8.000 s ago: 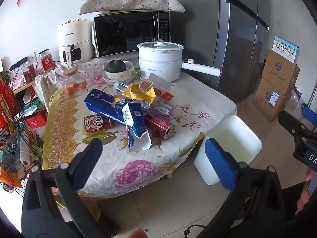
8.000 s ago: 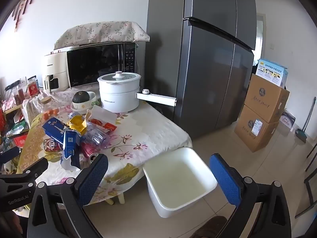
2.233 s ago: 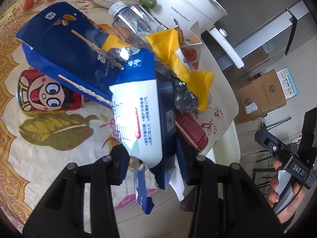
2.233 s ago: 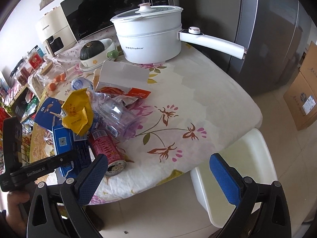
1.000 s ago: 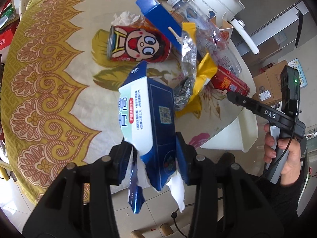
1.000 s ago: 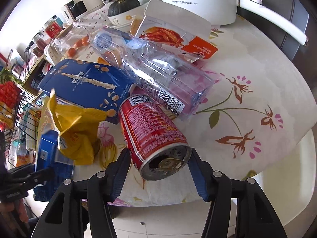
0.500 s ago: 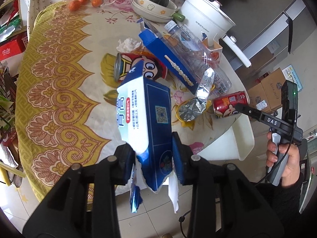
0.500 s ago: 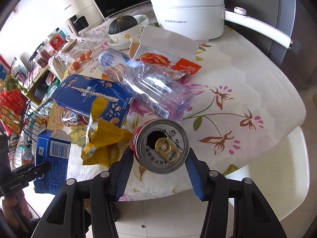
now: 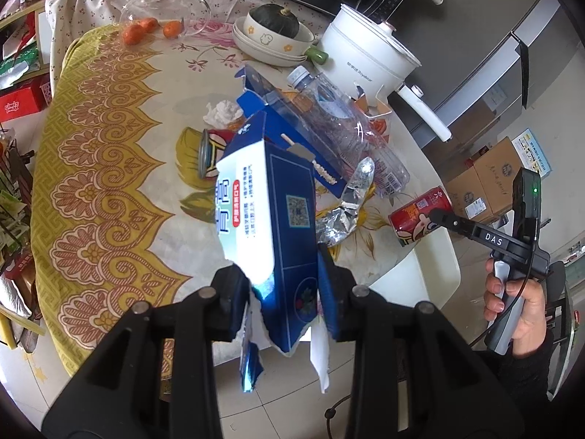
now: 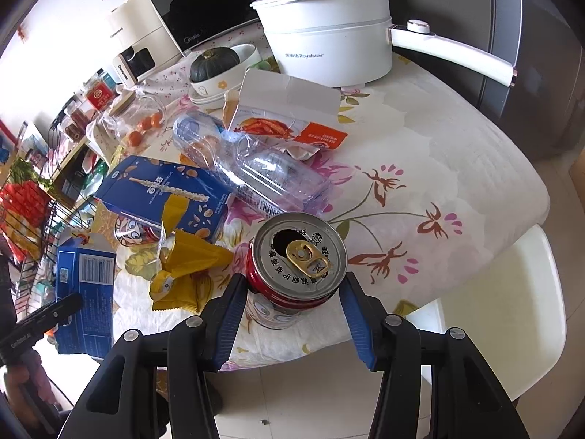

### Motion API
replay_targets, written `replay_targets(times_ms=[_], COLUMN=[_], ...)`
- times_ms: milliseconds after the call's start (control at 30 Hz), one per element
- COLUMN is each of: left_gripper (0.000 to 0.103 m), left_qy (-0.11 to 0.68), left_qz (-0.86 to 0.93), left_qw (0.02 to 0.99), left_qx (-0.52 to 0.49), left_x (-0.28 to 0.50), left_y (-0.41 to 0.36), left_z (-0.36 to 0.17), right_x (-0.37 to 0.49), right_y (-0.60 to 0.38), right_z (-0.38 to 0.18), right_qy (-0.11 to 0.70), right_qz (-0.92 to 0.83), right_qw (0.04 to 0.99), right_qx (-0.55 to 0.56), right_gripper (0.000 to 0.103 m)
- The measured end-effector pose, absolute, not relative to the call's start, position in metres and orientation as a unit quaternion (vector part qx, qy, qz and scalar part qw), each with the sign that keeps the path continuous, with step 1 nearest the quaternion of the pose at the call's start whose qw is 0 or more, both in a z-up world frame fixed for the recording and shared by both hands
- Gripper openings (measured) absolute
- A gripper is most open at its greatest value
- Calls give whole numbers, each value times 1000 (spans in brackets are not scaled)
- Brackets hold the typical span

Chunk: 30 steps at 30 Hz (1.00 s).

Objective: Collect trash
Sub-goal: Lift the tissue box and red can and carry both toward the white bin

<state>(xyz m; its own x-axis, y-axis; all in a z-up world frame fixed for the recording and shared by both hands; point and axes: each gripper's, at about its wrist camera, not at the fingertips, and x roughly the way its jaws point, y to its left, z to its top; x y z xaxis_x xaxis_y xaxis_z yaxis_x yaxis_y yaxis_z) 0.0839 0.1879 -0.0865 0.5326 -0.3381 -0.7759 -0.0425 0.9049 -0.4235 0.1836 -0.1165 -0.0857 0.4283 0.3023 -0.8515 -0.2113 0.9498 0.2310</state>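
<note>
My left gripper (image 9: pixel 281 292) clamps the torn blue carton (image 9: pixel 270 216), right gripper (image 10: pixel 292 307) clamps the red can (image 10: pixel 292 274), white bin (image 10: pixel 512 329) near-right.

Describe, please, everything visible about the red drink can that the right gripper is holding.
The red metal drink can has a silver top, already opened, with a gold pull tab beside the dark hole. A cartoon face is printed near its lower end. The right gripper clamps its sides between blue pads, top facing the camera. It hangs above the floral tablecloth's edge, near the white bin. Nothing else touches it.
</note>
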Motion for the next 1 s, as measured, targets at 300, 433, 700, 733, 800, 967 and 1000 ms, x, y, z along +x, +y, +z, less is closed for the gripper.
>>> replay_targets(times_ms=[300,433,700,733,800,967,1000], left_gripper=[36,36,36,36,36,36,36], left_qy=[446,439,439,440,442,455,460], left_qz=[-127,-148,-203,-211,-229,-270,-277], left_qw=[866,868,859,858,853,838,834], left_qx=[-186,-179,-164,-162,-157,-134,-129], left_x=[95,101,117,118,122,130,131], left_y=[150,128,65,56,34,-28,-40], left_z=[-60,-54,-49,-48,-50,-63,-67], right_x=[175,169,149,146,140,128,125], right_y=[-142,-158,-207,-216,-235,-284,-293], right_z=[-65,-56,-47,-47,-47,-54,-56], right_qy=[493,487,479,479,479,485,486], right_qz=[146,141,114,108,94,55,47], right_qw=[856,860,867,868,869,868,867], right_qx=[59,65,73,75,81,98,100], right_gripper=[54,54,54,54,54,54,54])
